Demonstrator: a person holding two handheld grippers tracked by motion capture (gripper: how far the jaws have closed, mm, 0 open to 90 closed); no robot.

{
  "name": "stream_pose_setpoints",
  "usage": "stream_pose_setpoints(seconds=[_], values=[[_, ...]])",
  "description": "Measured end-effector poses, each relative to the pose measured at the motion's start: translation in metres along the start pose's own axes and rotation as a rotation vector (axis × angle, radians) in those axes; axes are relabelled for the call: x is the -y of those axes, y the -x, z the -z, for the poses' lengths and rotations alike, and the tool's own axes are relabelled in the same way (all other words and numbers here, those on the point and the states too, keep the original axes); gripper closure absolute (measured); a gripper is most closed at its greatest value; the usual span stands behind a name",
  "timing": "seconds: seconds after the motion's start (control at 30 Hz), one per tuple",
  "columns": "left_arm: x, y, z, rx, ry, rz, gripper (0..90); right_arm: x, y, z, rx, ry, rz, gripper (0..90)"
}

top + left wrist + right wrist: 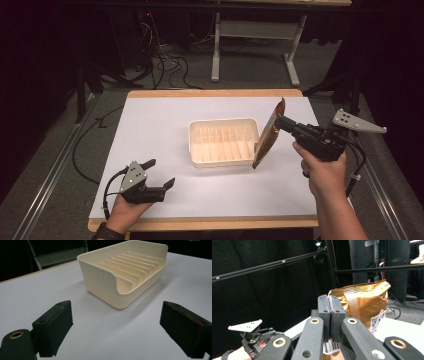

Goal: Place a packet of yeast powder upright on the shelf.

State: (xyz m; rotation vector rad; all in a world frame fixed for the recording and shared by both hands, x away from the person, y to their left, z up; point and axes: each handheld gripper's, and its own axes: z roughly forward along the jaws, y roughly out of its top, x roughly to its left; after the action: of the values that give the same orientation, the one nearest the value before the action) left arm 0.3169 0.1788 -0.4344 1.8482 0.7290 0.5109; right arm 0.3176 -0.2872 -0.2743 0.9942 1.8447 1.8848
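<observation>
The right gripper (pixel 279 121) has its jaws pressed together on the edge of a copper foil pouch (pixel 267 135); in the right gripper view the pouch (pixel 362 302) stands up past the pinched jaws, its crimped seam and a barcode showing. The pouch hangs tilted, its lower end at the right rim of the cream rack (pixel 223 141), touching or just above the rim; I cannot tell which. The rack sits mid-desk (pixel 160 125), a shallow tray with upright ribs that make slots.

The left gripper (pixel 161 175) rests low near the front left of the desk, its jaws spread wide and holding nothing, well apart from the rack. Its own view looks between the open jaws at the rack (pixel 125 275).

The step in hand looks like bringing the pouch to the rack to stand it in a slot. The next move would call for carrying the pouch leftward over the ribs, lining its bottom edge with one gap, lowering it in, then opening the jaws. The thin pouch may flop or catch a rib, and the light rack could slide; the left gripper could steady it.
</observation>
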Motion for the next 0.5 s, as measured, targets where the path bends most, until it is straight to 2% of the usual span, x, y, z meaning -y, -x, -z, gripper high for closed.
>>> stream_pose_setpoints(seconds=[0.5], values=[[0.0, -0.002, 0.003, -0.005, 0.008, 0.005, 11.5, 0.012, -0.013, -0.057, -0.069, -0.054, -0.006, 90.0]])
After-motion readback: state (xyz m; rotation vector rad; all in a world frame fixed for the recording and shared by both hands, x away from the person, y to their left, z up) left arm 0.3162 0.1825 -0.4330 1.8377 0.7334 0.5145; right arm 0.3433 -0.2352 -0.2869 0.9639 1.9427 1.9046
